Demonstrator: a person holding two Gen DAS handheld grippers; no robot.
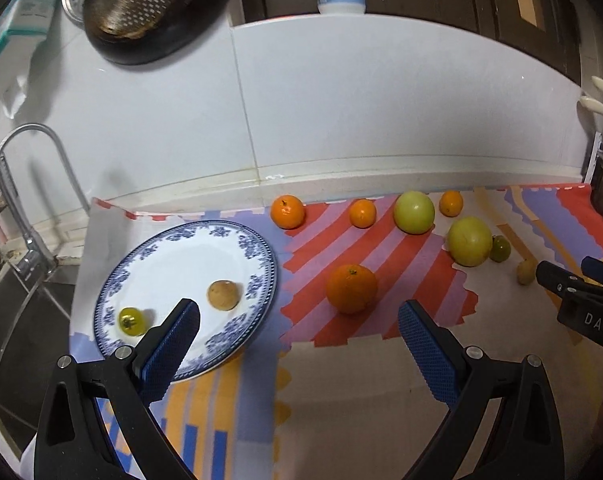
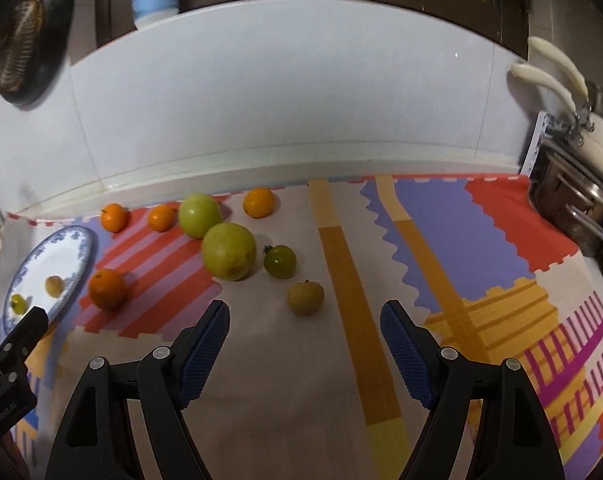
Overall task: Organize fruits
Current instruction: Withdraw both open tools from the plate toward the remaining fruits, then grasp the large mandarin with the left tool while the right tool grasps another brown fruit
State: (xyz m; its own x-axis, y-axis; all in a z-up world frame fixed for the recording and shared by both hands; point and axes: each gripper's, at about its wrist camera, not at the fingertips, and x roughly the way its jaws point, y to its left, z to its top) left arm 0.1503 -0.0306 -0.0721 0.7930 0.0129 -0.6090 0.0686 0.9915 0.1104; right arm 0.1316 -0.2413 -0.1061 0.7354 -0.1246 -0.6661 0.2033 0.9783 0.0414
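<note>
A blue-patterned white plate (image 1: 169,248) lies on the mat at the left, holding a small green tomato (image 1: 131,321) and a small brown fruit (image 1: 223,295). My left gripper (image 1: 297,320) is open and empty, just in front of the plate's right edge. On the mat lie a large orange (image 1: 351,288), several smaller oranges along the wall, two big green fruits (image 2: 228,251) (image 2: 199,215), a green tomato (image 2: 280,261) and a small brown fruit (image 2: 305,298). My right gripper (image 2: 304,320) is open and empty, just short of that brown fruit.
A colourful foam mat (image 2: 441,220) covers the counter. A sink with a tap (image 1: 25,184) lies left of the plate. Pots and pans (image 2: 573,184) stand at the right edge. A white tiled wall (image 1: 381,100) runs behind, with a pan and strainer (image 1: 149,8) hanging on it.
</note>
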